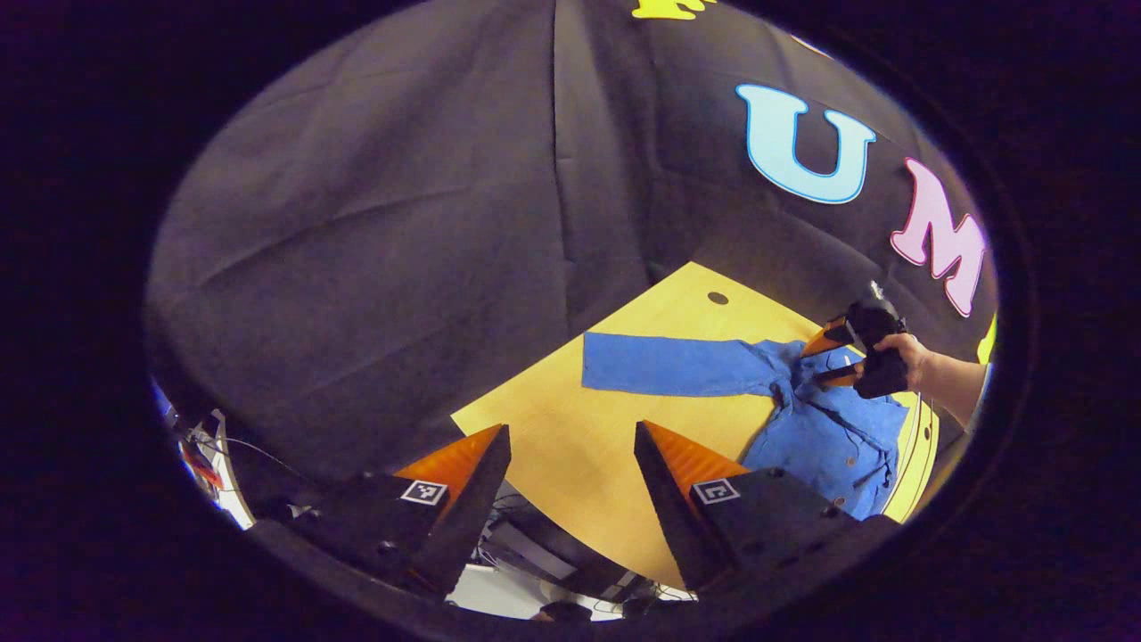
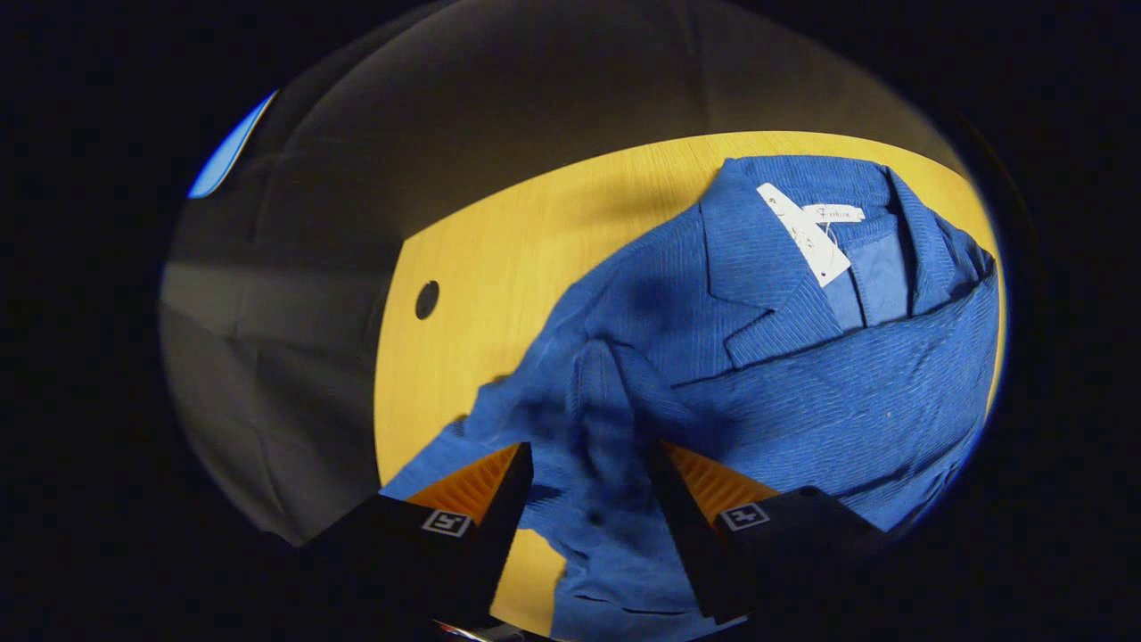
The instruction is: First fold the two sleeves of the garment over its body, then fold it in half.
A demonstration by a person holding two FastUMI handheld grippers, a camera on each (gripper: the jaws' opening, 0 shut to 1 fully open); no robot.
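Observation:
A blue button-up shirt (image 1: 824, 437) lies on the yellow table (image 1: 570, 428), one sleeve (image 1: 664, 364) stretched flat to the left. My left gripper (image 1: 572, 446) hangs open above the table's near edge, apart from the shirt, nothing between its fingers. A hand holds my right gripper (image 1: 811, 363) over the shirt's shoulder, where that sleeve joins the body. In the right gripper view the right gripper (image 2: 588, 464) is open, and a raised ridge of blue cloth (image 2: 593, 401) runs between its fingers. The collar with a white tag (image 2: 807, 236) lies beyond it.
The table has a small round hole (image 1: 718, 298) near its far edge, beyond the sleeve. Black cloth walls close in behind the table. Below the table's near edge, cables and equipment (image 1: 201, 455) sit on the floor at the left.

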